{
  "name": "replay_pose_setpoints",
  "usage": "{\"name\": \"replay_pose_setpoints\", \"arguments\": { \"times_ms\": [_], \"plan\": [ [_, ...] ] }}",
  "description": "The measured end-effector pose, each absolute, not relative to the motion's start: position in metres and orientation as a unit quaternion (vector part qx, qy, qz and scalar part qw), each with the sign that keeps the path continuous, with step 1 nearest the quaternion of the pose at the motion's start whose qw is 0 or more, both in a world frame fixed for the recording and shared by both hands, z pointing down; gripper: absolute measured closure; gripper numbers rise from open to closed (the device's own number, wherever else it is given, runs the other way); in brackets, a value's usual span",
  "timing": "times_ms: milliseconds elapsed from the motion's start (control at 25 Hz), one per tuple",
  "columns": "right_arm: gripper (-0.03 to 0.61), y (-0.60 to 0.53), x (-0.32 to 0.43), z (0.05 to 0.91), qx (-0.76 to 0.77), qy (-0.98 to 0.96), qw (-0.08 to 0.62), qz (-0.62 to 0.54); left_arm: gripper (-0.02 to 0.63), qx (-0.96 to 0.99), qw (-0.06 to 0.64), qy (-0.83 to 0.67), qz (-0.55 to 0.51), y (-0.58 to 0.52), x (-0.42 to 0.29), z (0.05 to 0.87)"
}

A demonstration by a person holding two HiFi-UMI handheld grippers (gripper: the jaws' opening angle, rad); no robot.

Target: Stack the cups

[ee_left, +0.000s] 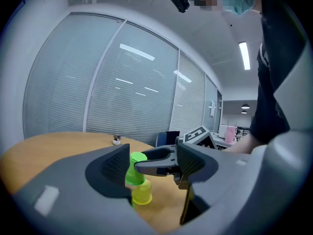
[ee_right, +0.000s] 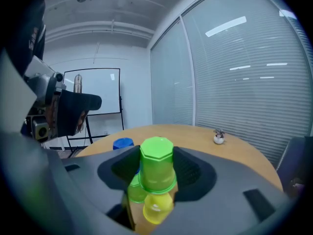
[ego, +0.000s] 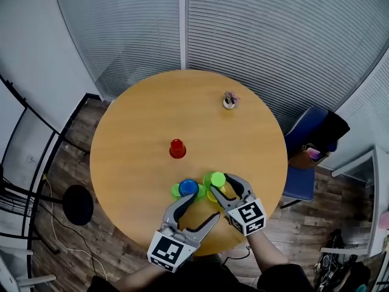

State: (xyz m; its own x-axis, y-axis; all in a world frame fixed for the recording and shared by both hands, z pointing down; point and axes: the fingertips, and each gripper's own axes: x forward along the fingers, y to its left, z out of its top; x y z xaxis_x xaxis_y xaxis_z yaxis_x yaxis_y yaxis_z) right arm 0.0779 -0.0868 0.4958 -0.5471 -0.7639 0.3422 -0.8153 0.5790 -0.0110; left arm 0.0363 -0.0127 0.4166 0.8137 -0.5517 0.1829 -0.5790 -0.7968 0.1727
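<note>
My right gripper (ego: 223, 187) is shut on an upturned bright green cup (ee_right: 157, 169) and holds it just above a yellow cup (ee_right: 155, 207) near the table's front edge. Another green cup (ee_right: 135, 191) stands to the left of the yellow one. A blue cup (ego: 188, 187) sits close by, with a green cup (ego: 175, 191) beside it. A lone red cup (ego: 177, 148) stands upside down at mid-table. My left gripper (ego: 200, 207) is open and holds nothing, its left finger close to the blue cup. The left gripper view shows the held green cup (ee_left: 135, 170) and the yellow cup (ee_left: 142, 194).
The cups are on a round wooden table (ego: 140, 120). A tiny potted plant (ego: 230, 100) stands at the far right. A blue chair (ego: 313, 132) is right of the table, and a black stool (ego: 78, 204) is on the floor to the left. Blinds cover the windows behind.
</note>
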Motion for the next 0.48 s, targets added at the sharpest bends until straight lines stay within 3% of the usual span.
{"name": "replay_pose_setpoints", "arguments": {
  "times_ms": [480],
  "plan": [
    [0.359, -0.070, 0.070, 0.518, 0.450, -0.871, 0.168, 0.099, 0.308, 0.949, 0.099, -0.291, 0.068, 0.002, 0.032, 0.426]
  ]
}}
